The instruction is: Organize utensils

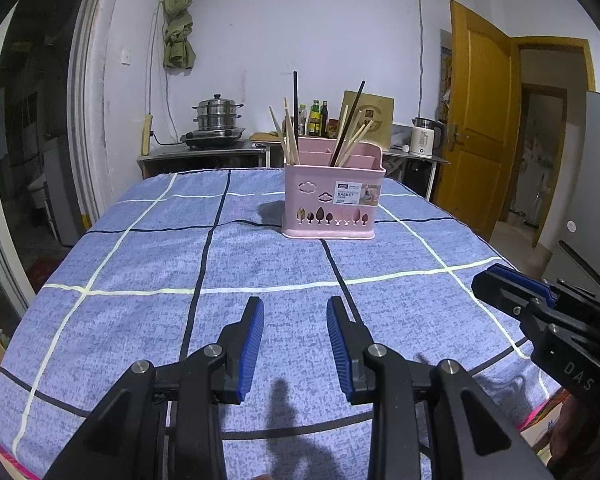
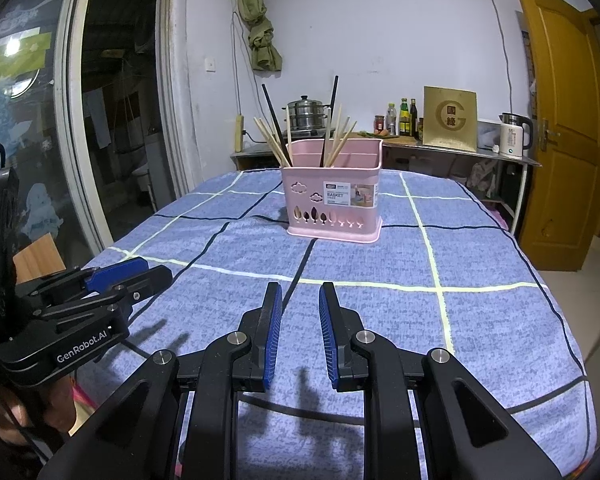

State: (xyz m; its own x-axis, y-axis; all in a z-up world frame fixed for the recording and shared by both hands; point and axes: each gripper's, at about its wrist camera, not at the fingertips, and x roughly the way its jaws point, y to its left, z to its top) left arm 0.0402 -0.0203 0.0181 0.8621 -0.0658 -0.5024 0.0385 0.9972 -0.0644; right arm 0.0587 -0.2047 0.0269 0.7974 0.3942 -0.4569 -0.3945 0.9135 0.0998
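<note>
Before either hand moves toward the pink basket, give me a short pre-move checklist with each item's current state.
1. Left tongs empty, pads apart: ok.
2. Right tongs empty, pads apart: ok.
3. Pink basket upright on the checked cloth: ok.
4. Chopsticks standing in the basket, none lying on the cloth: ok.
5. Cloth between tongs and basket free of objects: ok.
6. Dark and light chopsticks sorted into separate compartments: not ok, they look mixed.
</note>
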